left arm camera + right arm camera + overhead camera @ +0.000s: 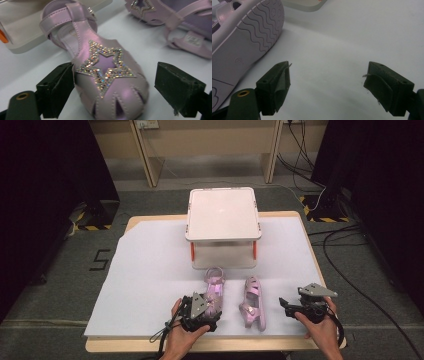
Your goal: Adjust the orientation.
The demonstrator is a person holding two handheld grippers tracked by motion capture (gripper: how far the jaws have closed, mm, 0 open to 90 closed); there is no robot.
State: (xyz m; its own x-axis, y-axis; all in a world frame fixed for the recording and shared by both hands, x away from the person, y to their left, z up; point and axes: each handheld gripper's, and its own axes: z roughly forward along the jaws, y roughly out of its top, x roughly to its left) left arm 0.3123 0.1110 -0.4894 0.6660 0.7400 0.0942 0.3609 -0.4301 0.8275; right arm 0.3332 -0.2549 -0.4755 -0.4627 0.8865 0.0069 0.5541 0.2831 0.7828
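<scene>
White-covered table, two pink sandals, white lidded box

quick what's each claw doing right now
Left claw: open, jaws either side of the left sandal's toe.
Right claw: open, holding nothing.

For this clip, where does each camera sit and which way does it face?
High view: fixed above the person's side, looking forward and down on the table; both hands come in from the bottom, left gripper at the left sandal, right gripper beside the right sandal.
Left gripper view: rides on the left gripper, looking along its open jaws, which straddle the left sandal's starred toe.
Right gripper view: rides on the right gripper, jaws open over bare table, the right sandal's sole at left.
Shared: both sandals and the white stand.
</scene>
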